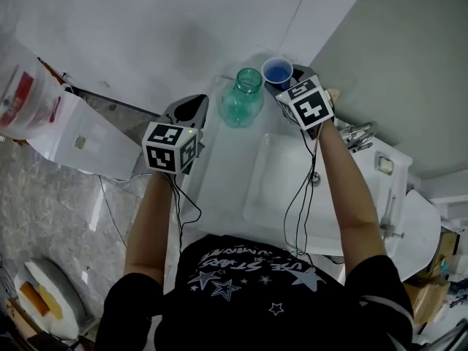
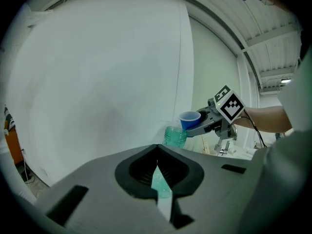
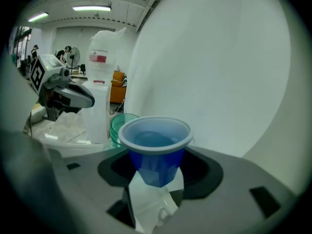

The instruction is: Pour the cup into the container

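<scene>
Blue plastic cup [image 1: 277, 71]: upright, held in the air just beside the mouth of the container, on its right as the head view shows it. The rim sits a little higher than the container's mouth. The inside shows a flat blue level, though I cannot tell for sure that it is liquid.

Container: a teal see-through jar with a ribbed neck [image 1: 241, 97]. It has no lid and stands upright on the white counter [image 1: 219, 168], close to the white wall [image 1: 183, 20].

Right gripper [image 3: 156, 175]: the jaws stand part way apart and press on the lower body of the cup from both sides, so the cup is gripped. Its marker cube [image 1: 307, 104] faces up toward the head camera.

Left gripper [image 2: 157, 150]: the jaw tips are together with nothing between them. Only a thin slit shows behind the tips, with the teal of the jar visible through it. It hangs left of the jar, apart from it, and points toward jar and cup.

Surroundings:
- A white sink basin [image 1: 272, 189] lies near the jar, under the right forearm.
- A metal faucet [image 1: 357, 134] is at the basin's right edge.
- A white bag with a red label [image 1: 22, 93] is at far left, well apart from the jar.
</scene>
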Tool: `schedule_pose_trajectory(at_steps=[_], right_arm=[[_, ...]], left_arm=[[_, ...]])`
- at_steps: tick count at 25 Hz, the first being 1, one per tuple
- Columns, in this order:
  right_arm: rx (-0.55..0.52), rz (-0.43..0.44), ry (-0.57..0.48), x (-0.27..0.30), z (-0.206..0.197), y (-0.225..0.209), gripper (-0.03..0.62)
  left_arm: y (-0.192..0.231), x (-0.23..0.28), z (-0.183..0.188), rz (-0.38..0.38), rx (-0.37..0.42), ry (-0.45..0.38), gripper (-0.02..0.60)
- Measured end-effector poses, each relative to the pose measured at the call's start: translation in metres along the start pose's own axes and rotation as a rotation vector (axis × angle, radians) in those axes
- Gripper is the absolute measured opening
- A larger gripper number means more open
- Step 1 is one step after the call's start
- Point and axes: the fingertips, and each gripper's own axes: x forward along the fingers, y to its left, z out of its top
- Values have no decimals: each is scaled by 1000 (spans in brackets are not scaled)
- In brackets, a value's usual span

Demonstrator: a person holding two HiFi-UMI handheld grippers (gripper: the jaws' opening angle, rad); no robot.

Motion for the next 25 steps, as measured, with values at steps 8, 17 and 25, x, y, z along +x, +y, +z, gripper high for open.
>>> schedule_pose_trajectory(at_steps=[8,17,25], right_arm=[[-92,-21,47,6,2,2,255],[-220,-61,86,10,6,-3,255],[-280,-84,101,10,6,-1,255]], left_arm=[[3,4,-11,-6,-23,10,11],[2,8,-14,-12,-31,6,12],[0,10,-11,-19,-22,0,12]])
